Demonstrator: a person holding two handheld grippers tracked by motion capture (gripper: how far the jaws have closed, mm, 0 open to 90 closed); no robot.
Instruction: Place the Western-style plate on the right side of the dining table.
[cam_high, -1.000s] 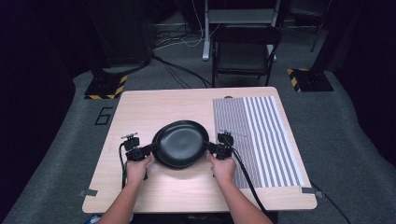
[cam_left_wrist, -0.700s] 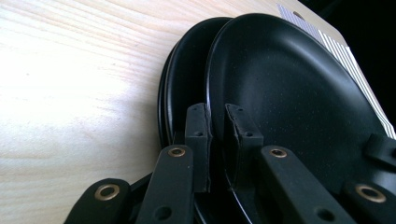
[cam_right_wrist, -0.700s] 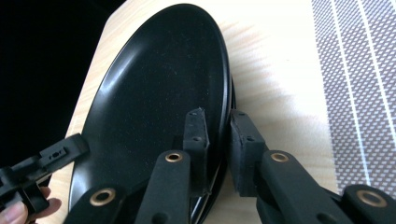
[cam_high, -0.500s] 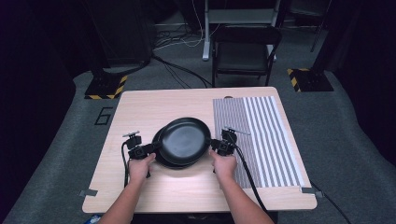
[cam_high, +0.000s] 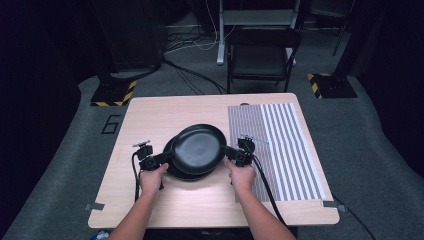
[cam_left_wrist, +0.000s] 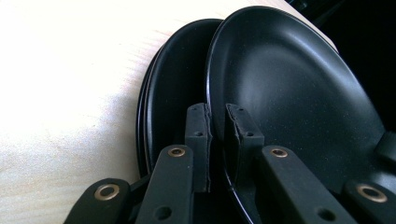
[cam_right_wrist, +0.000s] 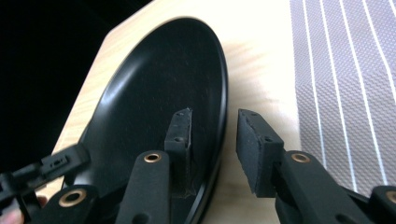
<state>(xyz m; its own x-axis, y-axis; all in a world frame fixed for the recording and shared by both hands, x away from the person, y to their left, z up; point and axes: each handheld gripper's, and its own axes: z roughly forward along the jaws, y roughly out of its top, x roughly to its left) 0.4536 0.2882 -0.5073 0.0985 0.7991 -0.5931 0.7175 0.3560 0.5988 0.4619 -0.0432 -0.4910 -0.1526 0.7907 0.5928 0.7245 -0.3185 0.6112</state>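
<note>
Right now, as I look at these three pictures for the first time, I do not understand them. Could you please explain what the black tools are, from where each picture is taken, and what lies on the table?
There is no machine here: a person holds two black tongs. The high view looks down from above the person's side. The other two pictures come from small cameras riding on the tongs, looking along their jaws. On the wooden table lie a striped mat and a stack of black plates. The left tongs are shut on the rim of the top plate. The right tongs have just been opening; the opposite rim sits between their jaws, with one pad standing clear of it.
</note>
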